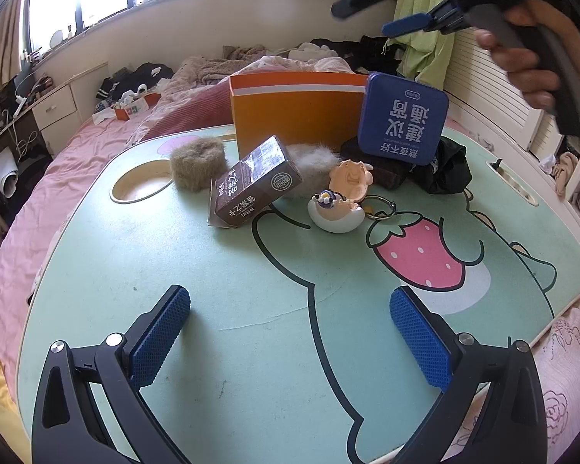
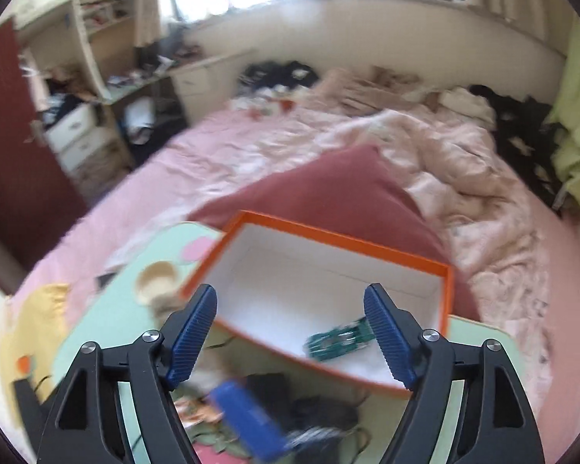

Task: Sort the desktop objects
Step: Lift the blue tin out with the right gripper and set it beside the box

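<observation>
Left wrist view showed the left gripper [image 1: 290, 332] hovering low over the mint-green printed bench [image 1: 251, 309], its ribbed blue pads spread wide with nothing between them. Ahead of it the smooth bench top lay bare up to a cluster of things near the far edge. A glossy brown rectangular carton [image 1: 251, 189] sat tilted, one end propped on a white fluffy pompom [image 1: 313, 162], with a tan fuzzy pompom [image 1: 199, 162] just beside it on the left. A hard egg-shaped figurine keychain [image 1: 340, 208], its peach lid hinged up, stood beside the carton, its metal ring lying on the printed strawberry. A blue rounded-square tin [image 1: 402, 118] leaned upright on a dark knitted cloth [image 1: 382, 166], against the matte orange cardboard box [image 1: 294, 116], which stood close to the bench's far edge. A round cup recess sat near the left rim.

Right wrist view, blurred by motion, looked down into the orange box [image 2: 328, 263]: white smooth interior, thin crisp rim, a teal ridged item [image 2: 338, 342] lying in its near corner. The right gripper [image 2: 290, 336] hung above the box's near wall, a person's hand [image 1: 529, 58] around its handle, its pads well apart and gripping nothing. Most of the box floor stayed open.
</observation>
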